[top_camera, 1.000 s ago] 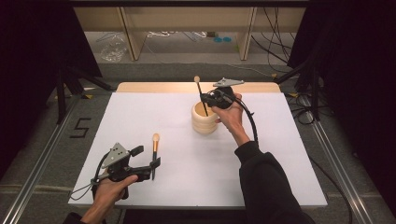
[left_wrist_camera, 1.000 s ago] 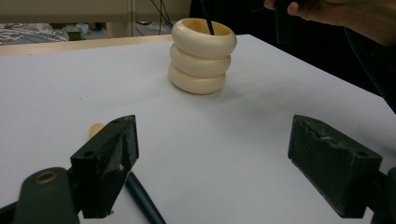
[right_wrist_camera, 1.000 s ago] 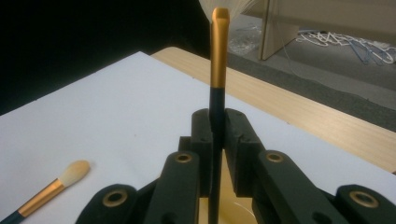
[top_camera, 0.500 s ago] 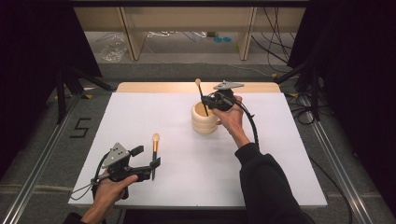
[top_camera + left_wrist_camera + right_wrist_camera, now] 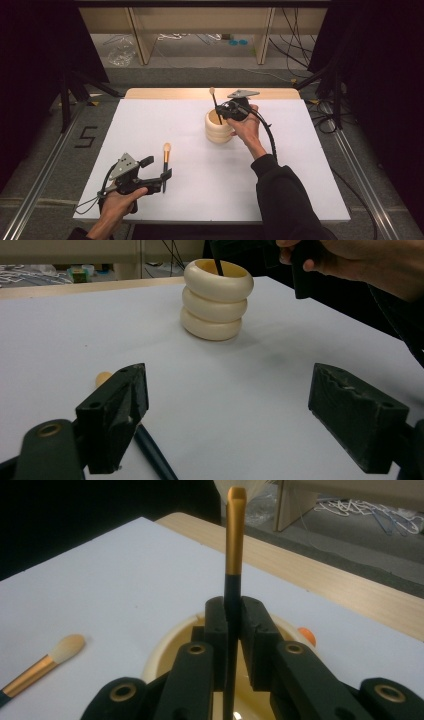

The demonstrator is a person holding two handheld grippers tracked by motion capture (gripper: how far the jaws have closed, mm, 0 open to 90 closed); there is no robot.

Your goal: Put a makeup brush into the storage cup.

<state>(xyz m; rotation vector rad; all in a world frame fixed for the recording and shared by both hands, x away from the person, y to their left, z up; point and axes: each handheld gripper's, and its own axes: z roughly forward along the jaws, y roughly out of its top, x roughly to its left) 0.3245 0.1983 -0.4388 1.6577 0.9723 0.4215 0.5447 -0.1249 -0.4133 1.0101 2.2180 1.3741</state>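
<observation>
We see a makeup brush (image 5: 216, 104) with a dark handle, gold ferrule and pale bristles standing nearly upright, handle end down inside the cream holder (image 5: 219, 128) of three stacked rings near the tabletop's far middle. A second, similar brush (image 5: 165, 159) lies flat toward the near left, bristles pointing away.

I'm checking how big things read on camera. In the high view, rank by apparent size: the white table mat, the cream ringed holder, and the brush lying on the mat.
1. white mat, by far the largest.
2. cream ringed holder.
3. lying brush: about as long as the holder is tall, but far thinner, so it covers less.
</observation>
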